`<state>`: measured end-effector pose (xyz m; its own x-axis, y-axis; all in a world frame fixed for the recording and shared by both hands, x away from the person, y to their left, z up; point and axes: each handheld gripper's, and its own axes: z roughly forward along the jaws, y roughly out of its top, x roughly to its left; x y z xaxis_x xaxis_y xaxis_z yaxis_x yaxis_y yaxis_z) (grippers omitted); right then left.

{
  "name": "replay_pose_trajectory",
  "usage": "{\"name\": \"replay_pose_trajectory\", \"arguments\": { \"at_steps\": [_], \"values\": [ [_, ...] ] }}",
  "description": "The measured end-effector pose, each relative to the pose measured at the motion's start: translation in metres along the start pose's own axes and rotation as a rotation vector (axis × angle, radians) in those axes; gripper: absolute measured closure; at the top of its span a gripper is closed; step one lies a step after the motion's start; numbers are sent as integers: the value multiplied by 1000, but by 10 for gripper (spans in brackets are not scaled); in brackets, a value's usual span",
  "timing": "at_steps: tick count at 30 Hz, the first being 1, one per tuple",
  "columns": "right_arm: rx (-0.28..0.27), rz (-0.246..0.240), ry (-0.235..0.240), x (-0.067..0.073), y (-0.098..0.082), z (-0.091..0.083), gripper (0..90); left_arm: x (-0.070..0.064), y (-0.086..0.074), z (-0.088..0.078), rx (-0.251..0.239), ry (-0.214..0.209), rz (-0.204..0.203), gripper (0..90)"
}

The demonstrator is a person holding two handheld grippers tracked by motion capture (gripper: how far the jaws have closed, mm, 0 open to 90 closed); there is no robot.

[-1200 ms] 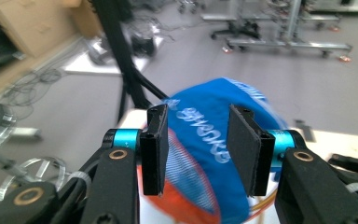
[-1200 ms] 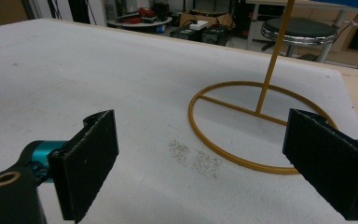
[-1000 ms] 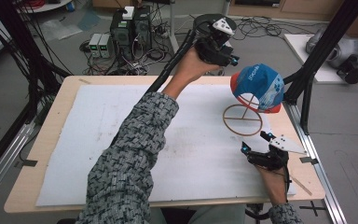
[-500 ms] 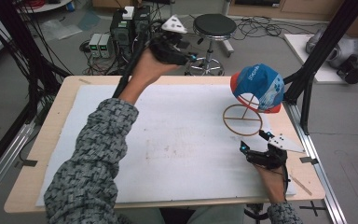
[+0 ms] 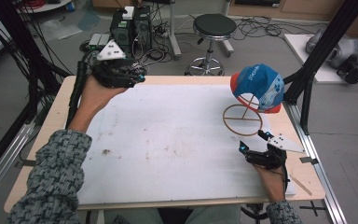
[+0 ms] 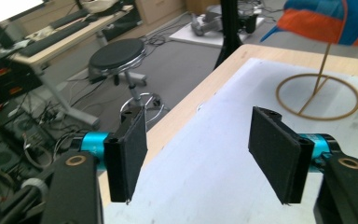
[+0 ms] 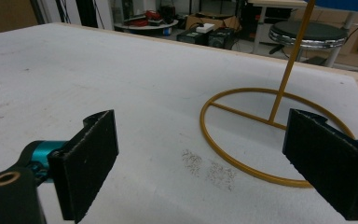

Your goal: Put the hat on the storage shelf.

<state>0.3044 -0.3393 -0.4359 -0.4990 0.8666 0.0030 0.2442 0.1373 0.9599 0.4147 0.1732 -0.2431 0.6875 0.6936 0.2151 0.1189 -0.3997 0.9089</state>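
While its jaws stand wide apart on nothing, the right hand-held gripper [image 5: 251,141] rests low near the table's [image 5: 168,140] right front, just before the gold wire stand's [image 5: 242,119] ring base. The blue and orange cap [image 5: 257,87] sits atop that stand. The left hand-held gripper [image 5: 137,77], also wide open and empty, hovers over the far left corner, well apart from the cap.
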Motion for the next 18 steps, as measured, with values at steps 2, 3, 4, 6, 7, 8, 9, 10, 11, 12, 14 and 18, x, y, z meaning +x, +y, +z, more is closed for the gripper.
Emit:
{"name": "replay_pose_trajectory", "arguments": {
  "at_steps": [2, 3, 4, 6, 7, 8, 9, 10, 11, 12, 14, 18],
  "values": [
    [1, -3, 2, 0, 0, 0, 94, 1, -14, -11, -8, 20, -17, 342],
    [2, -7, 2, 1, 0, 0, 94, 2, -21, -16, -12, 29, -28, 338],
    [0, -7, 3, 1, 0, 0, 94, 3, -27, -21, -7, 38, -31, 329],
    [-2, -7, 4, 1, 0, 1, 94, 4, -41, -30, -1, 57, -39, 314],
    [0, -6, 5, 1, 0, 1, 94, 4, -48, -34, -2, 68, -47, 312],
    [0, -4, 5, 2, 0, 1, 94, 4, -54, -38, 0, 78, -54, 309],
    [1, -3, 5, 2, 0, 1, 94, 3, -59, -40, -8, 83, -61, 302],
    [-1, -4, 3, 1, 0, 1, 94, 3, -67, -44, -10, 94, -69, 298],
    [-1, -8, 2, 1, 0, 1, 94, 2, -73, -48, -13, 102, -75, 295],
    [-3, -12, -1, 0, 0, 1, 94, 2, -78, -50, -20, 107, -84, 291],
    [-1, -5, 0, 1, 0, 1, 94, 2, -90, -55, -29, 122, -101, 284],
    [-3, -6, -4, 1, 1, 2, 94, 1, -108, -62, -49, 153, -142, 242]
  ]
}}
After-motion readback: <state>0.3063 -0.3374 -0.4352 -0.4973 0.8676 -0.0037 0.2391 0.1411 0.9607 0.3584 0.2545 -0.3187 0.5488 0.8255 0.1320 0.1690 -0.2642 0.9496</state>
